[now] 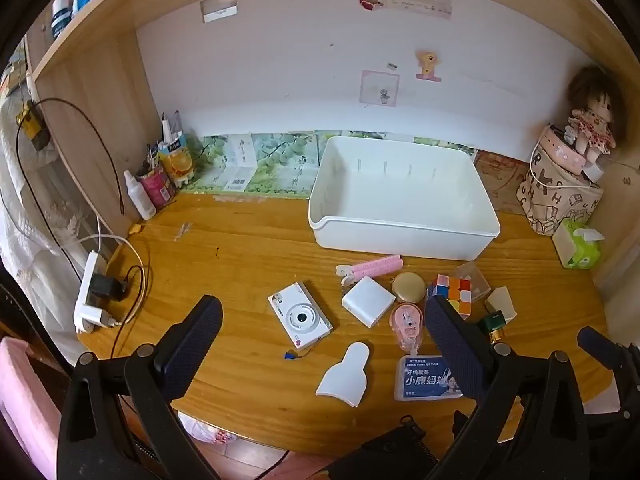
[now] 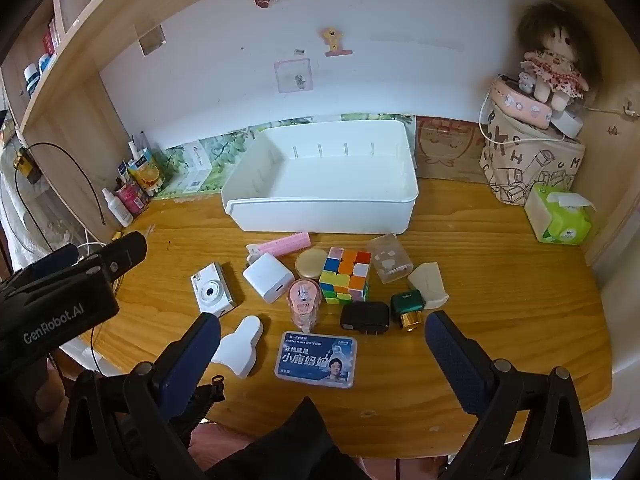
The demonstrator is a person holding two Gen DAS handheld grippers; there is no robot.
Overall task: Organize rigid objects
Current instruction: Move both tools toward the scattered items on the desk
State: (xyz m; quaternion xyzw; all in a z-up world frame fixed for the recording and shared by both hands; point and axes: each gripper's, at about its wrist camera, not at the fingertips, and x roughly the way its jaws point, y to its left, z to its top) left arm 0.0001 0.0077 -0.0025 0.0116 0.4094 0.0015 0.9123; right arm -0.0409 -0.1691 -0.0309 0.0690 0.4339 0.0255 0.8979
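Hovering over desk clutter: left gripper [image 1: 323, 344] and right gripper [image 2: 322, 354] fingers spread, empty.

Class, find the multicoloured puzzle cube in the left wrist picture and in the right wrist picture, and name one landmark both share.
Left wrist view: the puzzle cube lies right of centre, partly hidden behind the right finger of the left gripper.
Right wrist view: the cube lies near the centre, fully visible, right of the gold round tin.
Shared landmark: the white bin behind it.
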